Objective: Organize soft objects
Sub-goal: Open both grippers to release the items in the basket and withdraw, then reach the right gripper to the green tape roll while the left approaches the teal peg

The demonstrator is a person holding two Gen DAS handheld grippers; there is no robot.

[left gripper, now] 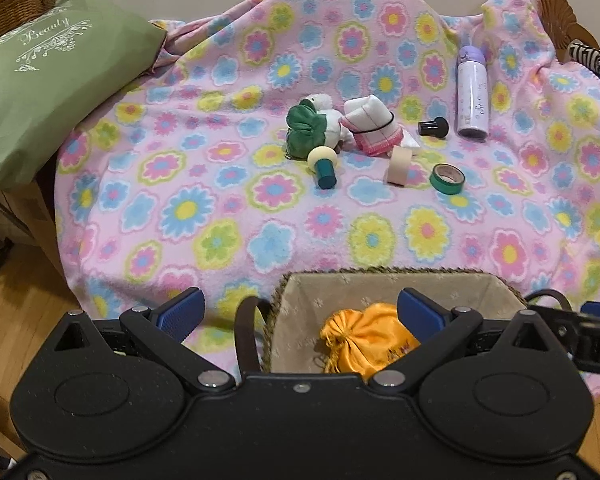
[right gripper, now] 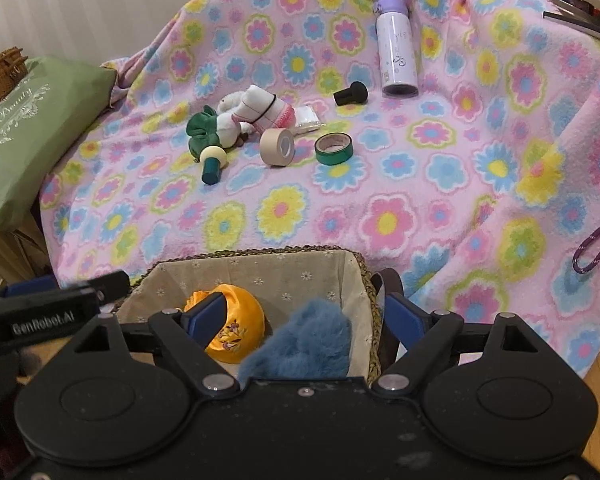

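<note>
A woven basket (right gripper: pixel 256 254) with a beige lining stands at the blanket's near edge. In it lie an orange satin pouch (right gripper: pixel 236 332) and a blue fluffy thing (right gripper: pixel 312 332). My right gripper (right gripper: pixel 306 316) hangs open over the basket; the fluffy thing sits between its fingers with neither pad pressing on it. My left gripper (left gripper: pixel 300 312) is open too, over the basket's (left gripper: pixel 380 270) left rim, with the pouch (left gripper: pixel 364 340) near its right finger. Farther off on the blanket lie a green and white plush (left gripper: pixel 312 128) and a rolled white-pink cloth (left gripper: pixel 370 124).
On the flowered blanket (left gripper: pixel 220 220) lie a cream-headed teal stamp (left gripper: pixel 322 164), a beige tape roll (left gripper: pixel 398 164), a green tape roll (left gripper: pixel 447 178), a black knob (left gripper: pixel 434 126) and a lavender bottle (left gripper: pixel 472 88). A green cushion (left gripper: pixel 40 80) leans at the left.
</note>
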